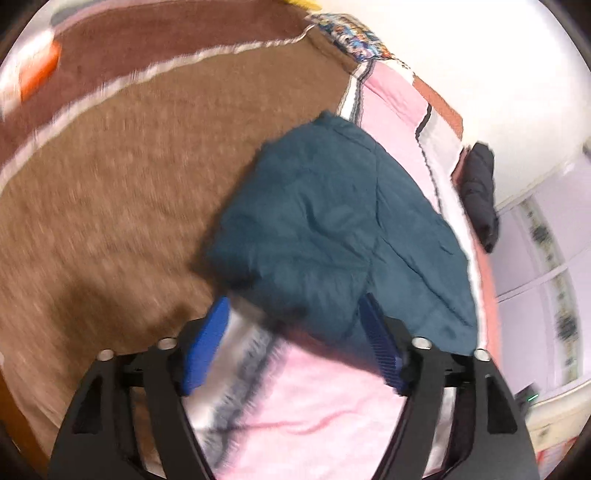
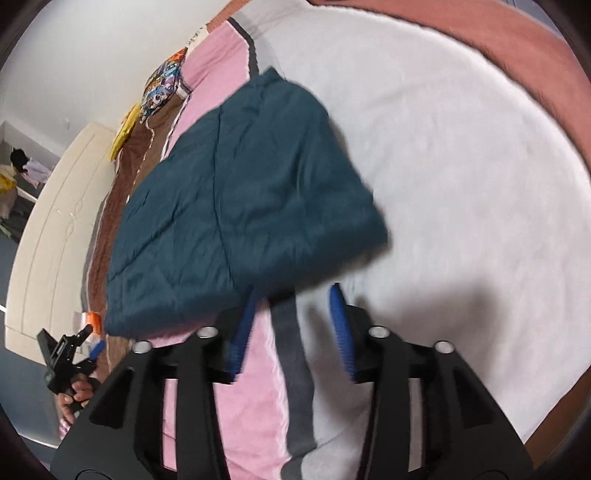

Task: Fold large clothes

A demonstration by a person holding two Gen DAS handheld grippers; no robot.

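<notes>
A teal padded garment (image 1: 325, 221) lies folded into a thick bundle on the bed, also visible in the right wrist view (image 2: 240, 199). My left gripper (image 1: 293, 300) stands open at the bundle's near edge, its blue pads (image 1: 205, 347) wide apart with only the hem and pink blanket between them. My right gripper (image 2: 293, 290) is open too, its blue fingertips (image 2: 338, 306) just short of the bundle's near corner and pressing on nothing. In the right wrist view the left gripper (image 2: 70, 360) shows at the lower left, held by a hand (image 2: 79, 395).
The bed carries a brown blanket (image 1: 110, 192), a pink striped blanket (image 1: 325, 406) and a white fleece area (image 2: 461, 184). A black garment (image 1: 480, 192) hangs at the bed's far edge. A colourful pillow (image 1: 354, 33) lies at the head. A cream wardrobe door (image 2: 55, 229) stands beside the bed.
</notes>
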